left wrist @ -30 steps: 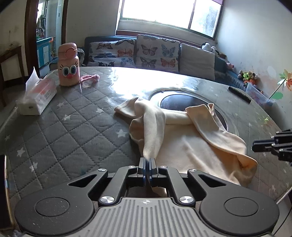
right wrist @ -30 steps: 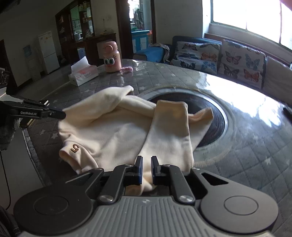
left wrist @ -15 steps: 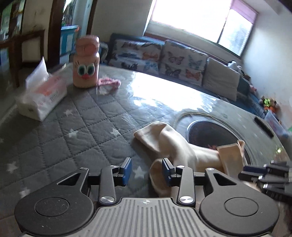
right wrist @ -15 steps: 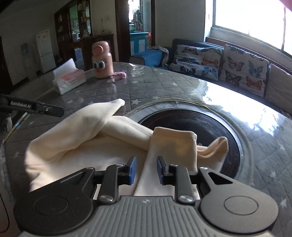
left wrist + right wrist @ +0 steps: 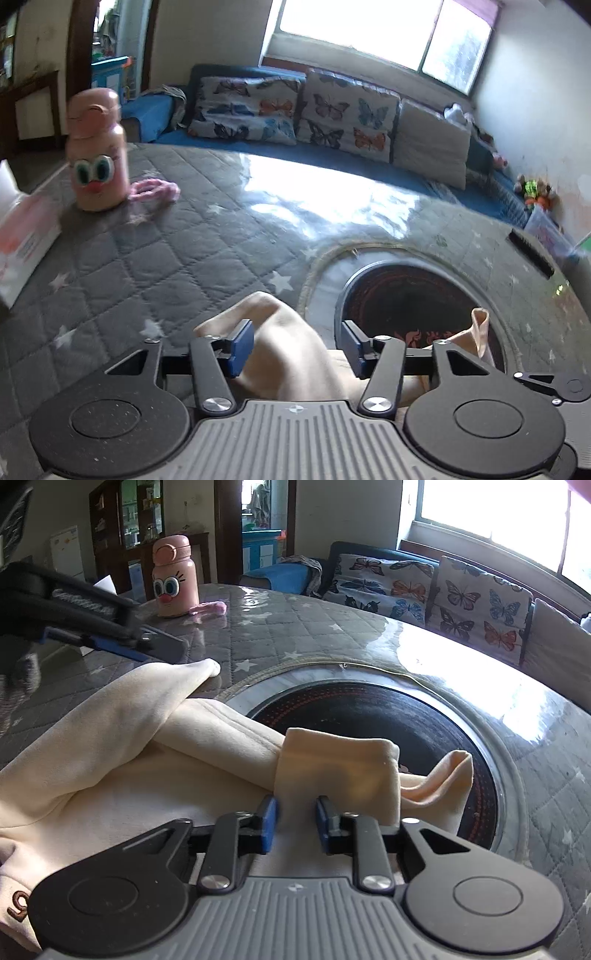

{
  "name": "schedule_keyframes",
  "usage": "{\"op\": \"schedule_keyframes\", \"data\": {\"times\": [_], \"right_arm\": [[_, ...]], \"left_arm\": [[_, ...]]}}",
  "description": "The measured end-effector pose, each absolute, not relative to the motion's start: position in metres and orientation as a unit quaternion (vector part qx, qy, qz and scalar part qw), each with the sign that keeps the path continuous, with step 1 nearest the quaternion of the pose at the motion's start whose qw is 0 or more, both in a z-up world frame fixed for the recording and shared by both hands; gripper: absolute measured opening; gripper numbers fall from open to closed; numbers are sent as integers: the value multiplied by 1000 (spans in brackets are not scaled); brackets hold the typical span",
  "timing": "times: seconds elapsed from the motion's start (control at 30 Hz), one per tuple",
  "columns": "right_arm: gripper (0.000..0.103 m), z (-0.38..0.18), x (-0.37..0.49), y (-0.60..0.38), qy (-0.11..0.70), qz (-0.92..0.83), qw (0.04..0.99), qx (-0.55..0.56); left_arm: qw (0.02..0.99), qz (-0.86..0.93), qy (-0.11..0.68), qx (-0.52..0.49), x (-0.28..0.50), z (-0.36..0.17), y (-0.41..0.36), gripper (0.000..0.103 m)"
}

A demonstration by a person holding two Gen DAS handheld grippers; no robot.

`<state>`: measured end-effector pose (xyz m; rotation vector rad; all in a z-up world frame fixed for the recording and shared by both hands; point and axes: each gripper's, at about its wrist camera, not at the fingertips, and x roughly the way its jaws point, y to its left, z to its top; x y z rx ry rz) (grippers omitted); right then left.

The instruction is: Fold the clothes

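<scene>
A cream garment point(image 5: 122, 746) lies on the round quilted table, with both sleeves folded across its body. My left gripper point(image 5: 297, 349) is wide open just above the left sleeve point(image 5: 284, 347), which lies loose between its blue pads. My right gripper point(image 5: 295, 825) is open over the folded right sleeve cuff point(image 5: 338, 764), not gripping it. The left gripper point(image 5: 110, 627) also shows in the right wrist view, above the left sleeve tip point(image 5: 207, 668).
A round dark glass inset point(image 5: 424, 306) sits in the table's middle under the sleeve ends. A pink bottle with cartoon eyes point(image 5: 96, 151), a pink cloth point(image 5: 155, 188) and a tissue box point(image 5: 22, 240) stand at far left. A sofa with butterfly cushions point(image 5: 295, 107) lies behind.
Both grippers let go of the sleeves and opened; the left one opened wide. Both moved forward over the garment, and the sleeves now rest folded on it.
</scene>
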<state>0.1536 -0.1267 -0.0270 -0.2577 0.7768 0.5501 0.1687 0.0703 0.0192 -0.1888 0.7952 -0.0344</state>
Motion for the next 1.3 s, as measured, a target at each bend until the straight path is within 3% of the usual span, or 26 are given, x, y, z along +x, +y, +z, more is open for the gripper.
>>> {"op": "schedule_keyframes", "data": {"times": [0.13,0.17,0.23,0.3,0.47,0.57,0.6,0.63,0.9,1.3], "right_arm": [[4,-24,154,-134,367,261,886,-113],[3,-23,154,-136,365,261,887,-111],[3,-21,153,-139,363,262,888,-107],[4,-19,153,-140,361,265,888,-101],[22,-19,151,-136,360,283,885,-92],[19,-24,150,-130,364,280,882,-106],[8,-25,149,-130,366,277,882,-106],[4,-25,149,-131,365,275,883,-104],[2,-2,135,-161,333,245,906,-90],[2,22,112,-235,306,159,937,-61]], "left_arm": [[912,0,401,-90,181,7,70,53],[910,0,405,-91,183,3,72,49],[906,-1,411,-96,185,-2,74,12],[905,-2,413,-101,184,-4,77,8],[917,13,383,-110,162,9,91,6],[925,34,362,-113,144,21,108,6],[927,41,356,-114,138,25,114,6],[928,49,350,-116,131,29,121,6],[926,111,338,-126,89,33,173,6],[923,155,345,-74,63,25,176,6]]}}
